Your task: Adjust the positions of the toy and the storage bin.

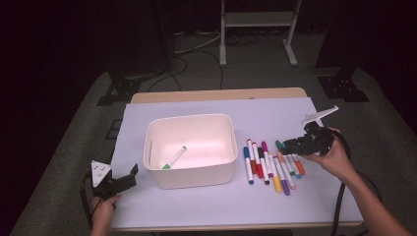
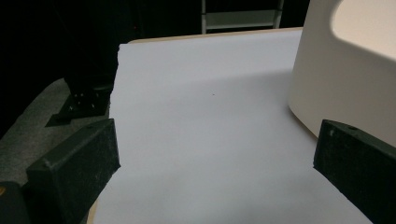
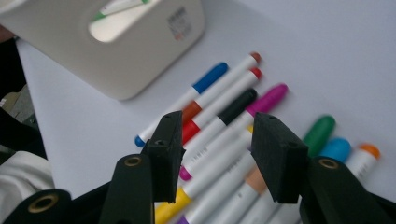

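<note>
A white bin (image 1: pixel 196 176) stands mid-table with one green-capped marker (image 1: pixel 175 157) lying inside. To its right, several colored markers (image 1: pixel 270 164) lie side by side on the white sheet. My right gripper (image 1: pixel 287 145) hovers just over the far end of that row, open. In the right gripper view its jaws (image 3: pixel 217 154) straddle the white barrels beside the black-capped marker (image 3: pixel 236 105) and the magenta-capped one (image 3: pixel 271 98), gripping nothing; the bin (image 3: pixel 130 60) is behind. My left gripper (image 1: pixel 132 174) rests open and empty at the table's front left; the bin wall (image 2: pixel 345 70) is to the right of its jaws (image 2: pixel 215 158).
A white sheet (image 1: pixel 196 201) covers most of the wooden table (image 1: pixel 216 94). Behind the table, on the grey floor, stand a metal frame (image 1: pixel 255 24) and black stand bases (image 1: pixel 118 91) (image 1: pixel 344 88) with cables. Bare sheet lies in front of the bin.
</note>
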The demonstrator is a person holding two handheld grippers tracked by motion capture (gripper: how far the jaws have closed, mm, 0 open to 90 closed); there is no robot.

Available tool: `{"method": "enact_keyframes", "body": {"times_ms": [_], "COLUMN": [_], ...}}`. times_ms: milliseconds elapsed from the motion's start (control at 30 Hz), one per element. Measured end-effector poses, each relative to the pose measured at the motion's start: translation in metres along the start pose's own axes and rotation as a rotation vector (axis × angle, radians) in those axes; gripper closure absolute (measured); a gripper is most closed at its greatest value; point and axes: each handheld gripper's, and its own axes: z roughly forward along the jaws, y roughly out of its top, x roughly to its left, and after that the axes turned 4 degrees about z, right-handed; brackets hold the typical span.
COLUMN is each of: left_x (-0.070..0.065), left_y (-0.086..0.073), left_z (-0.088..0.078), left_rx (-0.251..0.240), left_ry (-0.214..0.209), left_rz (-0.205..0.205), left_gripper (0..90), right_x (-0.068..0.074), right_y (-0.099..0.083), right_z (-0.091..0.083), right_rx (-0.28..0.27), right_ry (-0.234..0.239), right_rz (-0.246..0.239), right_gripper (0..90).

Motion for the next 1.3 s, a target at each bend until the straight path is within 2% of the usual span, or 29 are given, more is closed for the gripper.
{"method": "enact_keyframes", "body": {"times_ms": [67, 233, 300, 400, 500, 667, 733, 833, 933, 1067, 1300], "left_x": [0.000, 0.000, 0.000, 0.000, 0.000, -0.001, -0.001, -0.001, 0.000, -0.001, -0.001], "left_y": [0.000, 0.000, 0.000, 0.000, 0.000, 0.000, 0.000, 0.000, 0.000, 0.000, 0.000], "left_z": [0.000, 0.000, 0.000, 0.000, 0.000, -0.001, -0.001, -0.001, -0.001, -0.001, -0.001], "left_rx": [0.000, -0.001, 0.000, 0.000, -0.002, -0.005, -0.006, -0.006, -0.007, -0.009, -0.011], "left_ry": [0.000, -0.001, -0.001, -0.001, -0.001, -0.002, -0.003, -0.003, -0.002, -0.002, -0.003], "left_rz": [-0.001, -0.004, -0.003, -0.004, 0.004, 0.008, 0.008, 0.006, 0.005, 0.008, 0.011], "left_gripper": [0.0, 0.0, 0.0, 0.0, 0.0, 0.0, 0.0, 0.0, 0.0, 0.0, 0.0], "right_x": [-0.009, -0.029, -0.035, -0.040, -0.044, -0.047, -0.049, -0.051, -0.052, -0.051, -0.053], "right_y": [-0.008, -0.026, -0.032, -0.037, -0.040, -0.041, -0.042, -0.044, -0.044, -0.046, -0.049], "right_z": [-0.001, -0.002, -0.001, 0.003, 0.009, 0.019, 0.022, 0.027, 0.027, 0.026, 0.023], "right_rx": [0.008, 0.014, 0.016, 0.026, 0.031, 0.056, 0.073, 0.094, 0.091, 0.104, 0.078], "right_ry": [-0.034, -0.084, -0.101, -0.150, -0.170, -0.232, -0.231, -0.263, -0.281, -0.349, -0.354], "right_rz": [0.026, 0.086, 0.111, 0.127, 0.136, 0.144, 0.156, 0.166, 0.175, 0.174, 0.205], "right_gripper": [52.5, 53.9, 55.3, 57.3, 58.7, 63.2, 65.4, 66.7, 68.8, 73.9, 75.7]}}
